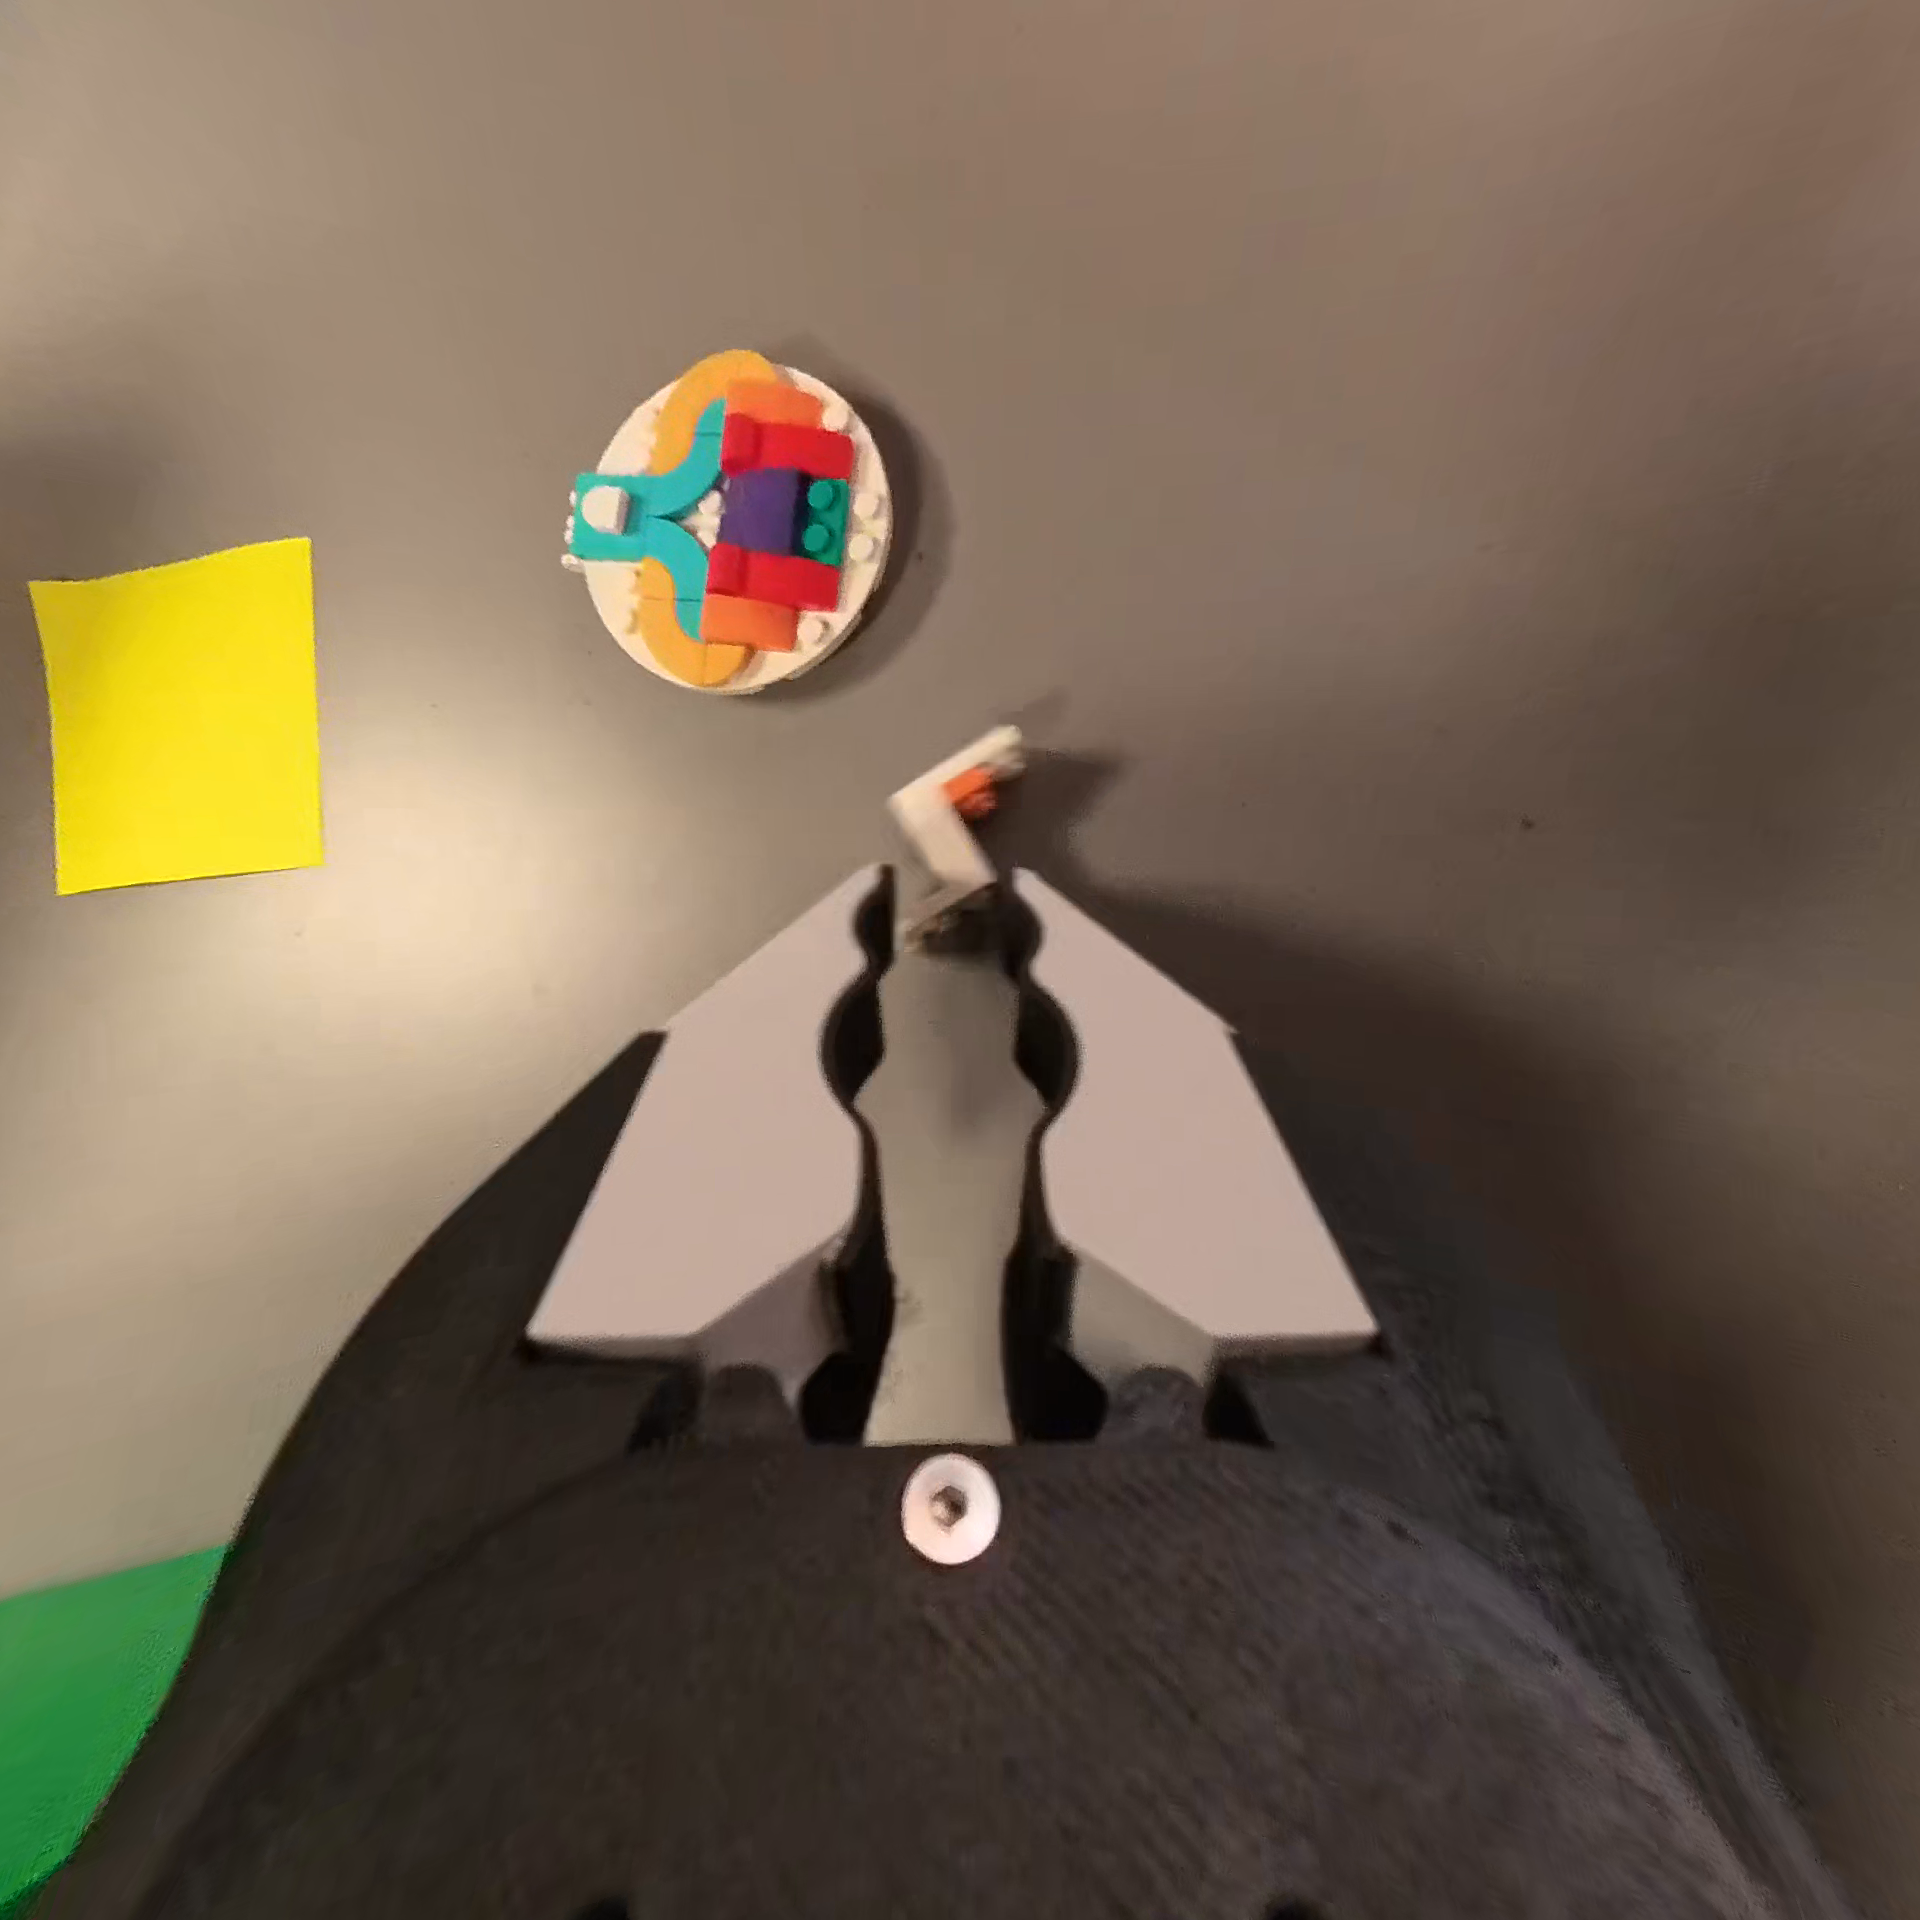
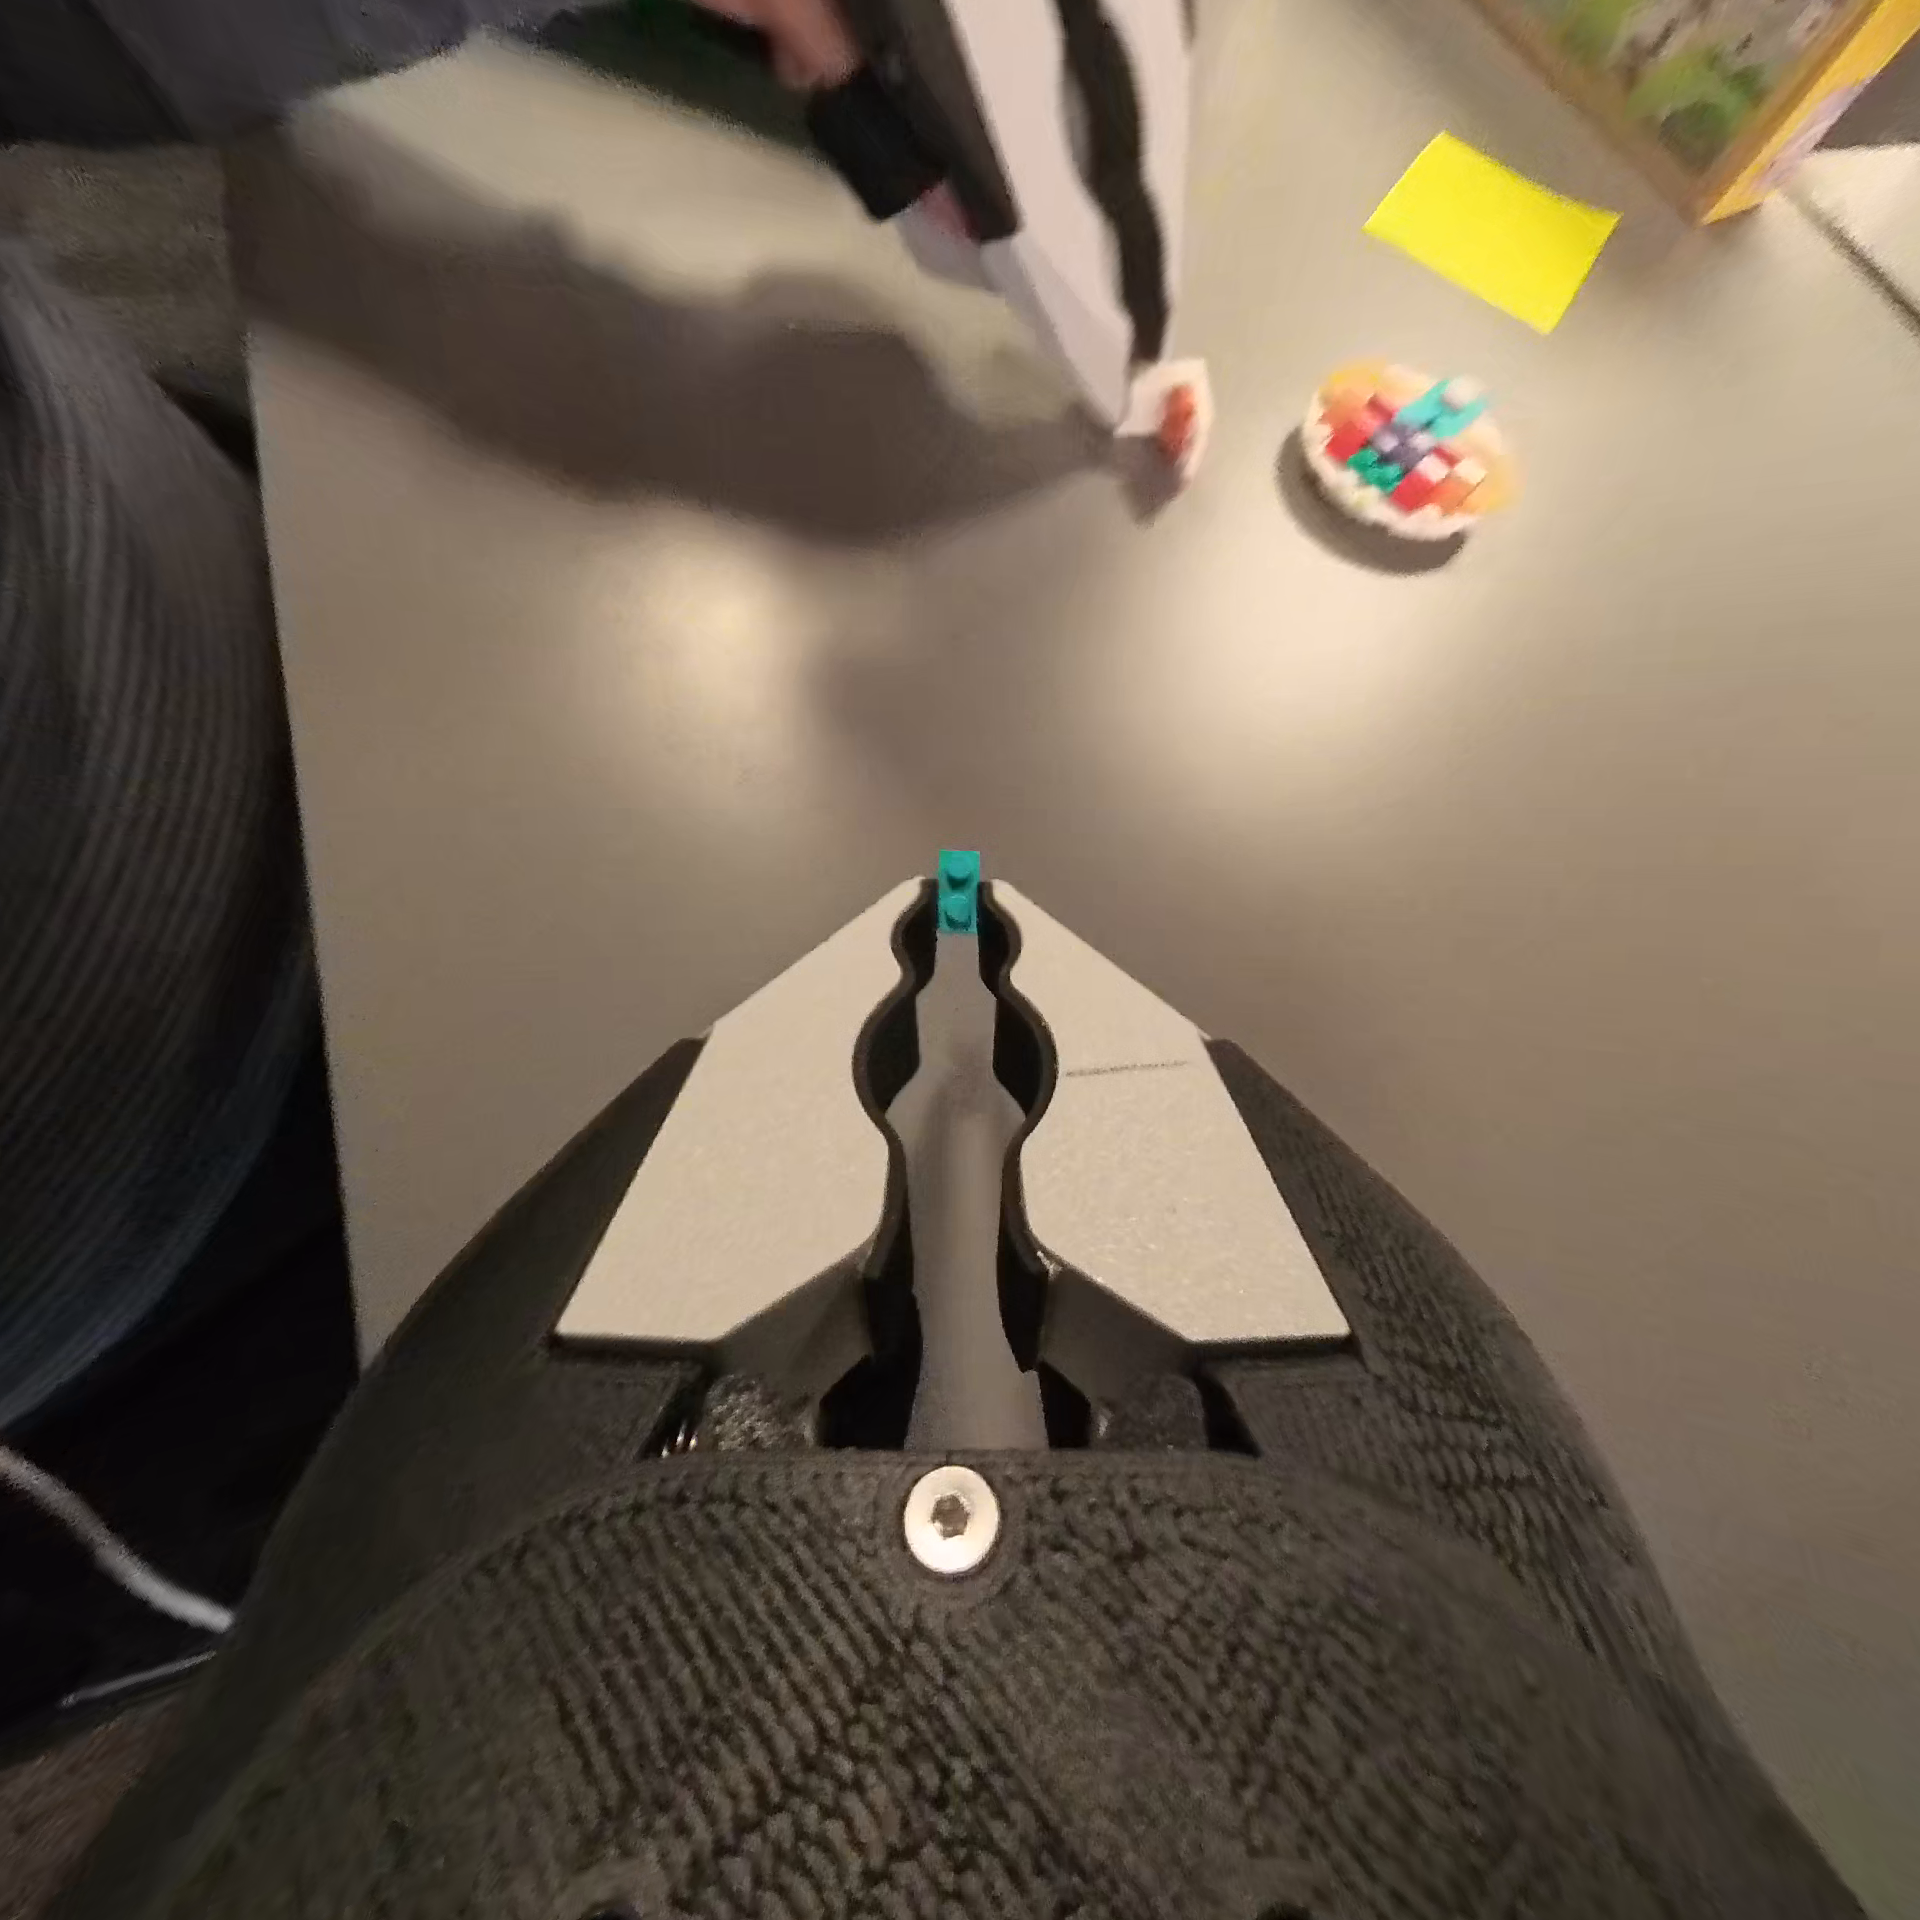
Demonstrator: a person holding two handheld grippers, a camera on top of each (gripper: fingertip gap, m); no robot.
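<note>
Left gripper (image 1: 948, 883) is pinching a small white angled brick piece (image 1: 951, 821) with an orange bit on it; fingers are closed down on its lower end, most of the piece is sticking out past the tips. In the right wrist view the same piece is hovering low over the grey table (image 2: 727, 727), whether it is touching the top cannot be told.

Right gripper (image 2: 956, 904) is clamping a tiny teal two-stud plate (image 2: 957, 894) right at the fingertips, studs facing the camera, one end poking out beyond the tips. It is sitting toward the table's near edge, well apart from the rest.

Round white studded plate (image 1: 740, 522) with red, orange, purple, green and teal bricks built on it is lying flat on the table, just beyond the left gripper's piece, not touching it. Yellow sticky note (image 1: 182, 715) is lying past it toward the far side; a printed box (image 2: 1704, 94) is standing at the far corner.

Handling, as a judgement: both held pieces are looking hard, light, stiff plastic, smooth enough to twist or slip in a tip pinch. Flat opposite sides are the best hold. The round build is likely shedding bricks if knocked; its rim seems the safest place to grip.
</note>
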